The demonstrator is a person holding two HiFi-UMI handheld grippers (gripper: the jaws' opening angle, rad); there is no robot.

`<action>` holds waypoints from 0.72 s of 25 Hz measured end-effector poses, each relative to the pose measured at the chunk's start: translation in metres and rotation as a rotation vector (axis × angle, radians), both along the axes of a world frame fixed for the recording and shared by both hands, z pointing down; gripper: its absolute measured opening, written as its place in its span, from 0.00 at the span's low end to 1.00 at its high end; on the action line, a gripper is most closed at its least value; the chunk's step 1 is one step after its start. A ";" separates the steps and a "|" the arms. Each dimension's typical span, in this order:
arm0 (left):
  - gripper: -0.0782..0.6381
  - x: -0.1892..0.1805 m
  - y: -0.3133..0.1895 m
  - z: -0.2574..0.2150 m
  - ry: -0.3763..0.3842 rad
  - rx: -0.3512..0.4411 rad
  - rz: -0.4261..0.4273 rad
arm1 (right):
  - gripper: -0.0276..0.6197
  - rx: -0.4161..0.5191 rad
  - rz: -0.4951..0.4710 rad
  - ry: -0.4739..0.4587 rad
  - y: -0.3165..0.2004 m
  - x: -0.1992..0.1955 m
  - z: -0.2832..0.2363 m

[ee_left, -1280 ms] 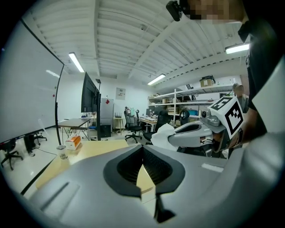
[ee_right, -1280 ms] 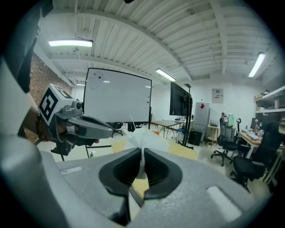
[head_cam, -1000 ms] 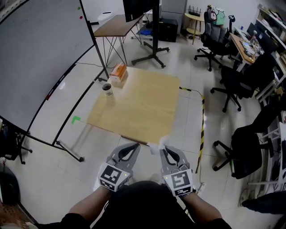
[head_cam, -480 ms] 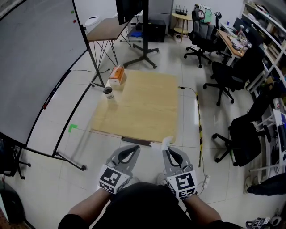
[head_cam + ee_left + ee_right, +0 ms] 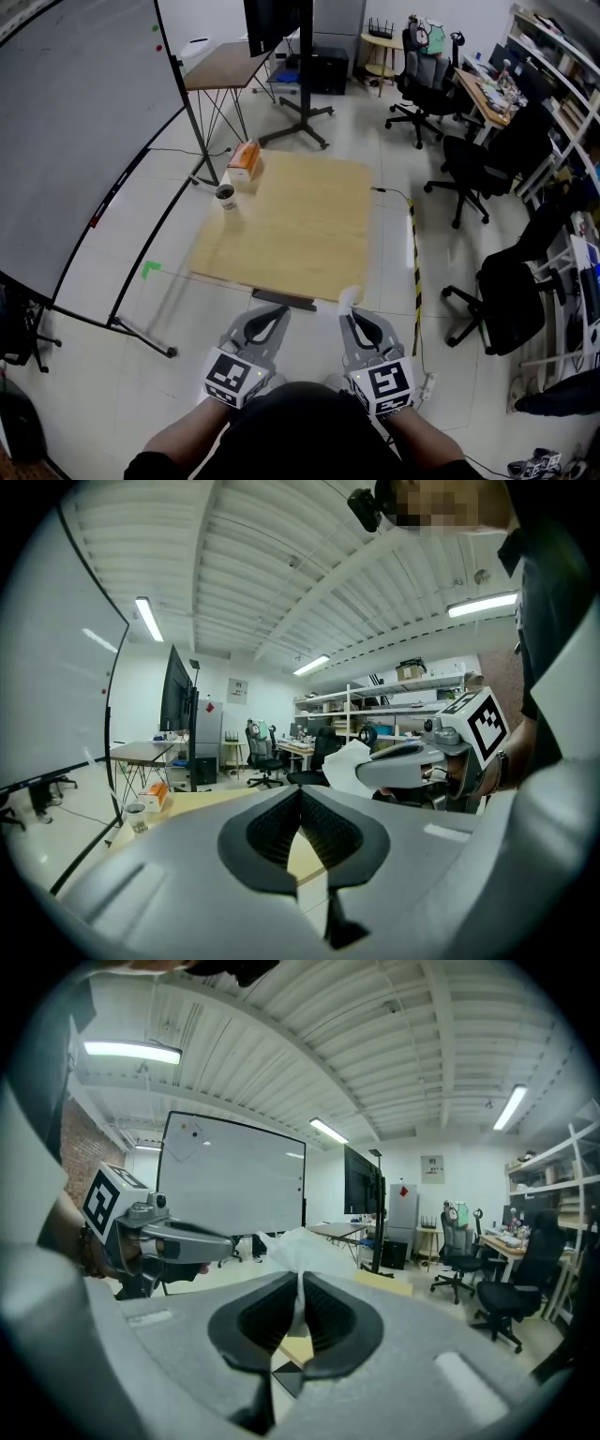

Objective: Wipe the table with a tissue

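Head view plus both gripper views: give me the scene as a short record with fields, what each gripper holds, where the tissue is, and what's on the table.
left gripper: jaws shut, nothing between them
right gripper: jaws shut on the tissue
tissue: white, crumpled, sticking out past the jaw tips, held in the air by the table's near edge
table: wooden, ahead of both grippers
on table: orange tissue box at the far left corner; cup near it by the left edge
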State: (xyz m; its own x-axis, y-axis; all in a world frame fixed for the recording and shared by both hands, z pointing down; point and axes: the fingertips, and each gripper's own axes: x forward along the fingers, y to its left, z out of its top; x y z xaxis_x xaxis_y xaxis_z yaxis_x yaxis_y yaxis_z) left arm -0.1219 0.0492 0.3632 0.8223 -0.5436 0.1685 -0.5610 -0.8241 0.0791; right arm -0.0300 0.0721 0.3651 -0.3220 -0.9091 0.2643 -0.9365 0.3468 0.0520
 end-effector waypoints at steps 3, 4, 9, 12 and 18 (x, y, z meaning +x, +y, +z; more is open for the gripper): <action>0.13 0.007 0.004 -0.002 0.000 0.003 -0.011 | 0.04 0.002 -0.011 0.000 0.005 0.006 -0.001; 0.13 0.008 0.004 -0.003 -0.001 0.006 -0.013 | 0.04 0.002 -0.013 0.000 0.005 0.007 -0.001; 0.13 0.012 0.005 -0.007 0.000 0.014 -0.027 | 0.04 0.001 -0.021 -0.002 0.007 0.012 0.000; 0.13 0.012 0.008 -0.007 -0.004 0.011 -0.037 | 0.04 0.003 -0.026 -0.002 0.009 0.013 -0.001; 0.13 0.008 0.013 -0.006 -0.009 0.010 -0.043 | 0.04 0.009 -0.031 -0.004 0.012 0.011 -0.003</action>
